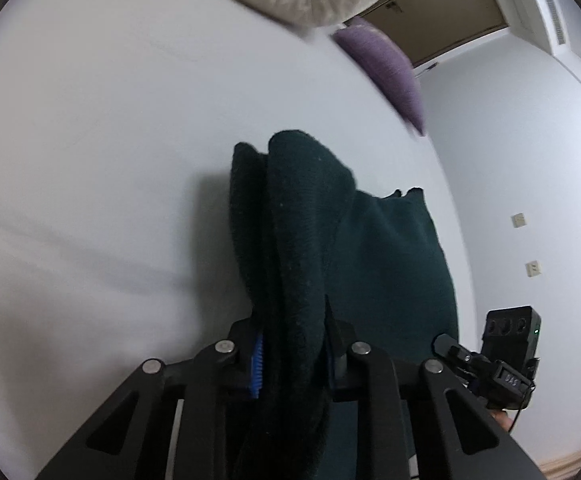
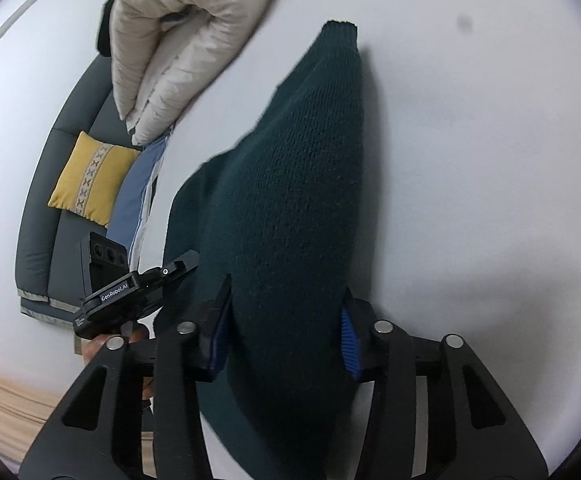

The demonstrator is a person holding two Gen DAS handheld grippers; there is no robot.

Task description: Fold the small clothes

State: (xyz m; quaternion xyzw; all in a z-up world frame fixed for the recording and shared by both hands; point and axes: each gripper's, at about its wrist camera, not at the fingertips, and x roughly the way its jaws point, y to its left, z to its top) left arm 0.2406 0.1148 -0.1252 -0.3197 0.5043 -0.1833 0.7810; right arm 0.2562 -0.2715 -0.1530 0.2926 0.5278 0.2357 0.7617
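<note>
My left gripper [image 1: 292, 354] is clamped on a bunched fold of the dark green knit sweater [image 1: 302, 240]; the jaws stand close together with the cloth pinched between the blue ribbed pads [image 1: 256, 366]. The fold rises from the jaws in two thick ridges, and a flatter panel of the same garment spreads to the right of them, lying on the white sheet [image 1: 90, 140].

My right gripper [image 2: 286, 332] also has hold of the sweater [image 2: 302, 184], with its jaws set wider, a thick roll of knit filling the gap between the blue pads [image 2: 349, 344]. From there the garment tapers away to a ribbed cuff or hem [image 2: 340, 26] resting on the white sheet [image 2: 470, 160].

In the right wrist view, my left gripper's housing [image 2: 130, 292] sits just beside the sweater's left edge. In the left wrist view, my right gripper's housing [image 1: 502, 364] shows at the lower right.

Further out: a cream padded jacket [image 2: 170, 40] at the sheet's far edge, a purple garment [image 1: 386, 68] near it, a blue cloth [image 2: 138, 196], and a grey sofa [image 2: 46, 216] carrying a yellow cushion [image 2: 90, 178].
</note>
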